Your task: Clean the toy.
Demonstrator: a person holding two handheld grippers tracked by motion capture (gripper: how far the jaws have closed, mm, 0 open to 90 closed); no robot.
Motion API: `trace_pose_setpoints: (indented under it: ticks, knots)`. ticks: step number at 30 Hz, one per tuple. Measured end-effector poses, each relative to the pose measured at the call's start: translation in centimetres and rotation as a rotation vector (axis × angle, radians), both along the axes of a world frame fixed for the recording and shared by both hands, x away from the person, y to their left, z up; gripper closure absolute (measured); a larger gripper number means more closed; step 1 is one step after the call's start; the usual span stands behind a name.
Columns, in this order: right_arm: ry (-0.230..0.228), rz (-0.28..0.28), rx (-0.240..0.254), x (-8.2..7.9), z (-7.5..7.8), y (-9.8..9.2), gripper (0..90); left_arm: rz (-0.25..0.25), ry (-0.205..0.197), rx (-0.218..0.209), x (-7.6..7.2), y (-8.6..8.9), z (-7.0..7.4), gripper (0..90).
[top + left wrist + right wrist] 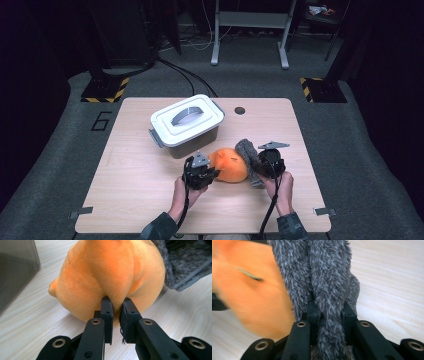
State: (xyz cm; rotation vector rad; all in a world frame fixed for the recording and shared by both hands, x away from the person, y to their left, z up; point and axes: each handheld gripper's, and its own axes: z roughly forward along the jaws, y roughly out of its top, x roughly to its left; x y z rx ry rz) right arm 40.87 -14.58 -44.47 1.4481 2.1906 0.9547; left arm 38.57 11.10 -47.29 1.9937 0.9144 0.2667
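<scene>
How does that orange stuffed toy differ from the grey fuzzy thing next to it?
The orange stuffed toy is round, plump and short-napped; the grey fuzzy thing is slimmer and shaggy, with long fibres. The orange toy is pinched by the left tool; the grey one by the right tool. Both are soft and lie side by side on the table.

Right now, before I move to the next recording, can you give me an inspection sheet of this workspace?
Surface: light wooden table, round dark hole near its far edge.
Job's things: orange plush toy and grey fuzzy cloth, side by side on the table.
Clutter: lidded translucent plastic storage box, white lid on, behind the toy.
Grippers: left gripper shut on a fold of the toy; right gripper shut on the cloth.
Cables: one trails from each gripper toward the person; more lie on the floor behind the table.
Surroundings: grey carpet, white desk frame, yellow-black striped stand bases.
</scene>
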Motion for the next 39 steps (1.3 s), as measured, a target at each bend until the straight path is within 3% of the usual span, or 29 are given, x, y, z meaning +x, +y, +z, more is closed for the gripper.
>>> trace_pose_setpoints:
  ticks: [8,11,15,21,25,30,34,39]
  knots:
    - [0.1,-0.051,-0.003,1.3,-3.0,-1.2,74.6,-0.001,-0.011,0.008,0.0,0.1,0.0,81.6]
    - [0.082,-0.055,0.0,1.0,-2.6,-1.5,74.5,-0.005,-0.003,0.009,0.0,0.2,0.1,81.6]
    - [0.014,-0.05,0.011,0.0,-0.4,-1.4,74.5,-0.002,-0.008,0.01,0.0,0.2,0.1,81.6]
    - [-0.08,0.029,0.007,-1.5,3.1,0.5,74.5,-0.004,-0.007,0.015,0.0,0.2,0.1,81.5]
    - [-0.108,0.089,0.028,-2.2,4.4,2.0,74.5,-0.005,-0.009,0.015,0.0,0.1,0.1,81.5]
    - [-0.121,0.14,0.027,-2.4,4.8,3.5,74.5,-0.002,-0.011,0.013,0.0,0.1,0.1,81.5]
    - [-0.101,0.177,0.045,-2.2,4.5,4.2,74.4,-0.003,-0.012,0.01,0.0,0.1,0.1,81.5]
    - [-0.089,0.179,0.019,-1.8,3.7,4.5,74.5,-0.002,-0.011,0.013,0.0,0.1,0.1,81.5]
